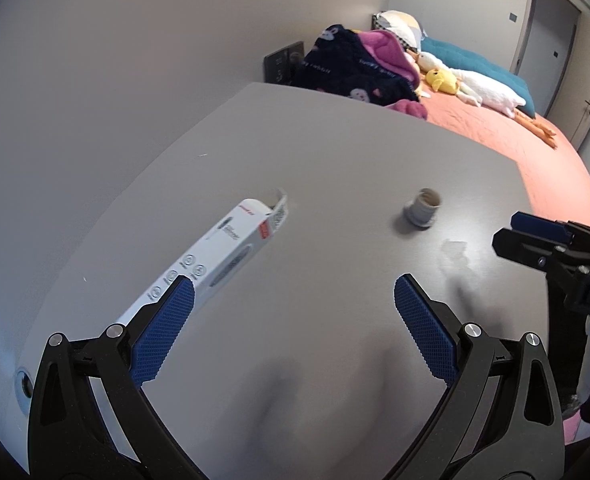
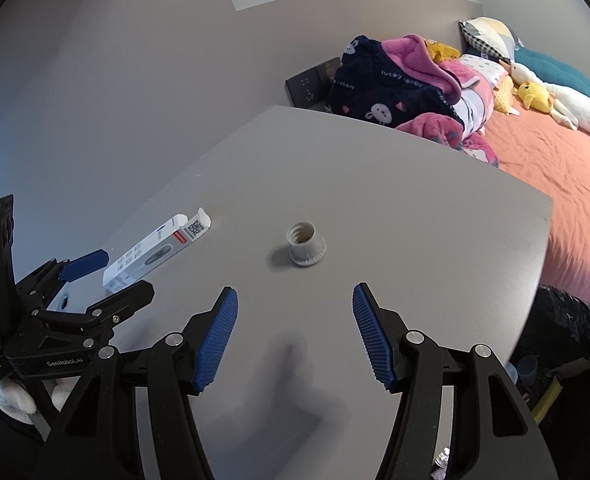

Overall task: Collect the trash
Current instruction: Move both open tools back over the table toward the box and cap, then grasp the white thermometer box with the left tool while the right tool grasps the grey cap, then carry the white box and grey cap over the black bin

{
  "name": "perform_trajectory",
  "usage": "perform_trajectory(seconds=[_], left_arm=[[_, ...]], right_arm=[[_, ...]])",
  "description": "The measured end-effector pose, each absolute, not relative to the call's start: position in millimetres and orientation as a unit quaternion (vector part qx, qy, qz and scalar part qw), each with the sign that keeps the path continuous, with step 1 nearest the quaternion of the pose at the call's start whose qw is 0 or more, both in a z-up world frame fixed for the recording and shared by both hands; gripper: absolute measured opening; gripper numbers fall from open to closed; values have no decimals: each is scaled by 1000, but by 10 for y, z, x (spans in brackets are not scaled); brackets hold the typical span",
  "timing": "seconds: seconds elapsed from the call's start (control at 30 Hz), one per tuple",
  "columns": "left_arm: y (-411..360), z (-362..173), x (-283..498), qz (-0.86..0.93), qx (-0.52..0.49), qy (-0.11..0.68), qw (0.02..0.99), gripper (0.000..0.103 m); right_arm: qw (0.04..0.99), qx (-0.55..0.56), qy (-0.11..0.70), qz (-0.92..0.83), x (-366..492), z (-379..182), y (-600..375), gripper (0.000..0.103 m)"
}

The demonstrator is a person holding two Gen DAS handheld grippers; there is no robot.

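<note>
The small grey cap [image 2: 306,244] stands on the grey surface [image 2: 435,240], threaded opening upward. The open white carton [image 2: 157,252] lies well to its left. The right claw [image 2: 295,336] hovers just short of the cap, jaws wide and empty. The left claw [image 1: 293,328], jaws wide and empty, sits nearer the carton. Beyond the cap lies a bed [image 2: 555,168].
</note>
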State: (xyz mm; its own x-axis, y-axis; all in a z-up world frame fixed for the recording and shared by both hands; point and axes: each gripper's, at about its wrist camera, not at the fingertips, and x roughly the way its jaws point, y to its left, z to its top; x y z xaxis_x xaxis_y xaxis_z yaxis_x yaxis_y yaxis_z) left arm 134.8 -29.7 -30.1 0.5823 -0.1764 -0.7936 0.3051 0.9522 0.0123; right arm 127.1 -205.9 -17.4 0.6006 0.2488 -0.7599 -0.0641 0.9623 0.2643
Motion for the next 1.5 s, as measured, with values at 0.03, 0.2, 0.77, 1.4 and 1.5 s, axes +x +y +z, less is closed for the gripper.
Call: perform_trajectory(seconds=[0.03,0.2,0.77,1.4,1.5], left_arm=[[-268,-322,1376,-133,75,438,886,96],[-139,-393,1491,-124,84,442,885,96],[91,-686,1818,-103,120,468,869,60],[151,-705,1739,-110,20,483,869,27],[100,-680,1672,-113,17,481,869,27]], right_arm=[[890,102,436,90,1304,-188,-2038,61],[890,81,439,91,1471,-263,-1932,61],[869,85,483,62,1925,-599,-1909,32],[875,81,467,94,1708,-389,-1895,26],[875,90,466,98,1648,-334,-1916,26]])
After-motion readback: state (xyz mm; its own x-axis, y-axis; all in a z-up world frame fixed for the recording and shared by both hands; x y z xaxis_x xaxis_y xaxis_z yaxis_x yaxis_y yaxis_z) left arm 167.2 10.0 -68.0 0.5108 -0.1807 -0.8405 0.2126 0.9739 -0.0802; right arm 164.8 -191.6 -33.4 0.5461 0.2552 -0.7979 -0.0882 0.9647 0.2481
